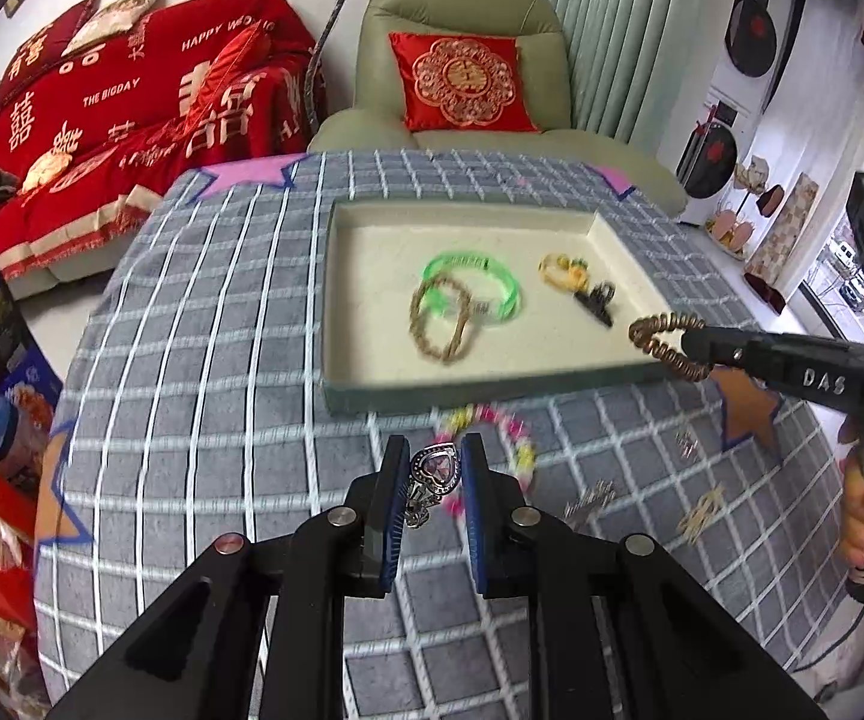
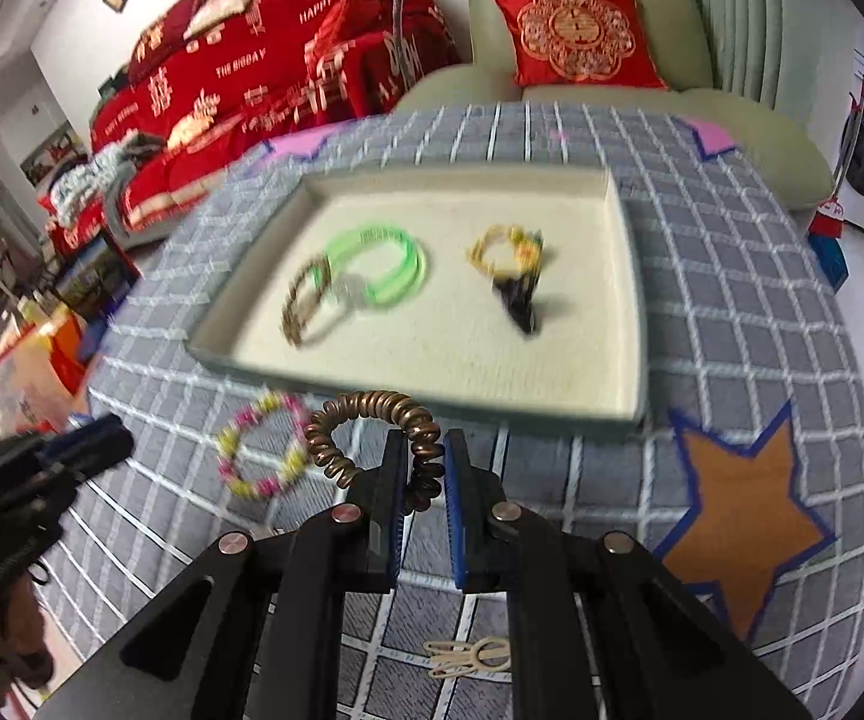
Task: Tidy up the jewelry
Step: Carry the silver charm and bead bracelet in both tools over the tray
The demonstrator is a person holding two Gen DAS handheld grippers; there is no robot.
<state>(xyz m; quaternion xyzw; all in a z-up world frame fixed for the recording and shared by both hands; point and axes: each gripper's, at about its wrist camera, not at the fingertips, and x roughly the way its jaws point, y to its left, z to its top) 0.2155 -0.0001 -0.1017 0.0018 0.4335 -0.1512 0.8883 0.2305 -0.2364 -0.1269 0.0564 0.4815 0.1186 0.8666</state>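
Jewelry in both grips. Left gripper (image 1: 432, 468): blue pads clamped on a silver ring with a heart-shaped purple stone (image 1: 434, 467), stone facing the camera, band hanging below the pinch. Held clear of the checked cloth (image 1: 204, 360), short of the tray's near edge. Pinching across the setting likely keeps so small a piece from slipping.

Right gripper (image 2: 426, 468): fingers closed on one side of a bronze coil bracelet (image 2: 366, 432); the rest of the loop juts out to the left, free. In the left wrist view the same coil sits about level with the tray's near right corner, seemingly just over the rim.

Tray (image 1: 462, 390), shallow, cream-lined, on the cloth toward the far edge. Inside: green bangle (image 1: 474, 288) overlapping a brown beaded bracelet (image 1: 441, 324) near the middle; yellow bracelet (image 1: 561, 270) touching a small black clip (image 1: 597, 303) toward the right wall. Motion blur softens all four.

Still loose on the cloth: pink-and-yellow bead bracelet (image 2: 261, 447) just outside the near wall, and gold hair pins (image 1: 699, 510) nearer the right edge.

Judgement: both pieces are on their way to the tray; coil nearer release. Bare lining along the near wall looks the safest drop, avoiding tangles.
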